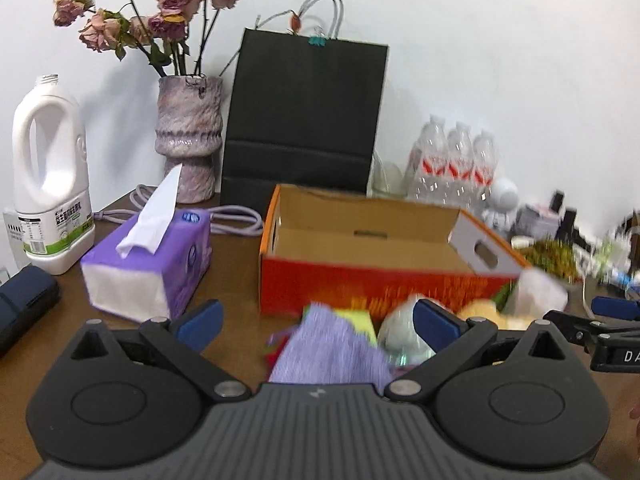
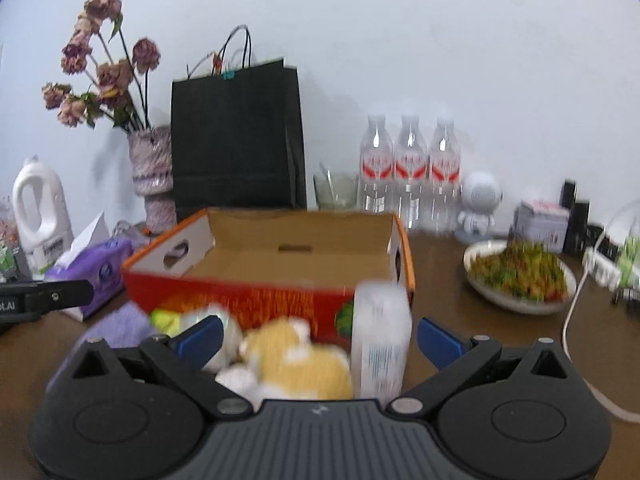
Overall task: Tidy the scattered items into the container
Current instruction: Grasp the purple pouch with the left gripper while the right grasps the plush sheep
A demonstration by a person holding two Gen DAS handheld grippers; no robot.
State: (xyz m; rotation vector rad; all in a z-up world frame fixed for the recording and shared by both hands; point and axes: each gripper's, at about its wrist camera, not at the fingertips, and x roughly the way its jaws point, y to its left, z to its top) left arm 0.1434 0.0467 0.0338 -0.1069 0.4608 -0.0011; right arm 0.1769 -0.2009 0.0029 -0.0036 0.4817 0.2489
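Blue-padded jaws of the left gripper (image 1: 318, 322) stand spread wide near the bottom centre of the left wrist view, holding nothing. Between and just beyond them lie a lilac cloth (image 1: 332, 350), something yellow-green behind it, and a pale rounded item (image 1: 400, 330), all blurred.

In the right wrist view the right gripper (image 2: 319, 338) is likewise spread and empty. A yellow and white plush toy (image 2: 296, 360) and a white upright bottle (image 2: 380, 340) sit between its pads, low in the frame.

Above this pile, at mid-frame in both views, stands the container, an open orange cardboard box (image 1: 276, 224). Its brown floor looks bare, so by my reading nothing has gone in yet. The scattered items all remain on the wooden table (image 1: 236, 280), just in front of the box's near wall. The whole job seems still ahead: each item needs picking up and placing inside.

Further out are a purple tissue pack (image 1: 160, 264) at left, a black paper bag (image 1: 304, 120) and a vase of dried roses (image 1: 190, 136) behind, and three water bottles (image 2: 410, 164) and a plate of food (image 2: 520, 276) to the right.
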